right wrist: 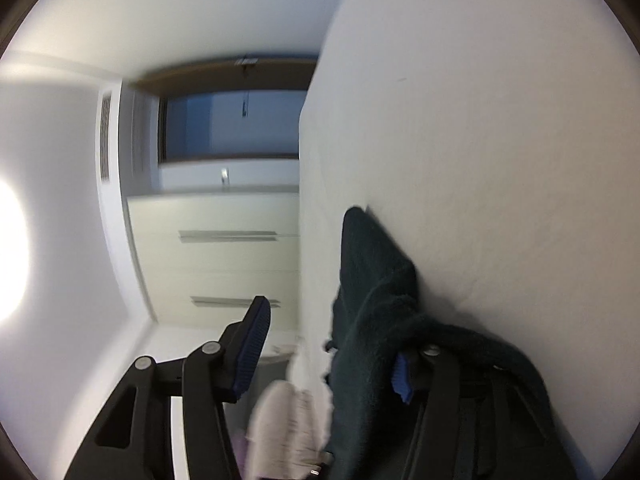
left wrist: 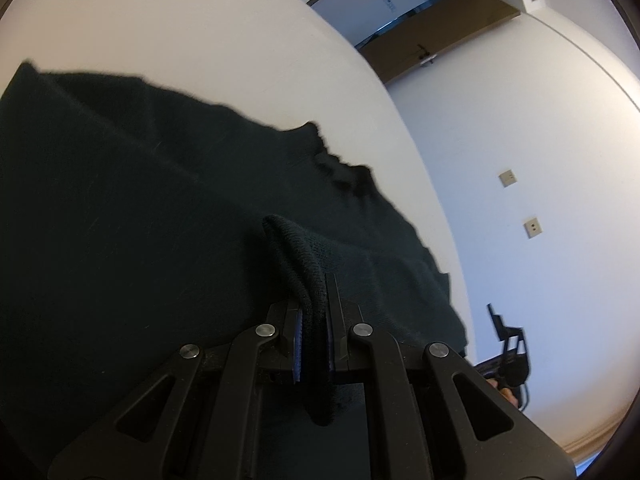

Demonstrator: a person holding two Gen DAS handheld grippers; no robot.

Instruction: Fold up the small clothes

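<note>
Knitwear fills the left claw's view: a dark green sweater (left wrist: 132, 200) lies spread on the white tabletop (left wrist: 200, 32), reaching ahead of and to the left of the left claw (left wrist: 314, 344). That claw is clamped tight on a ribbed fold of the sweater, which rises between its blue pads (left wrist: 297, 344) and arches just ahead of the fingertips. To its right the sweater's edge runs along the tabletop's rim, with a white wall and two wall sockets (left wrist: 520, 204) beyond.

In the right wrist view the scene is rolled on its side. The right claw (right wrist: 328, 352) stands about half open; the left finger's blue pad is bare, well apart from the cloth. The sweater (right wrist: 372, 304) drapes over the right finger, against the tabletop (right wrist: 500, 140), but the pads do not pinch it.
</note>
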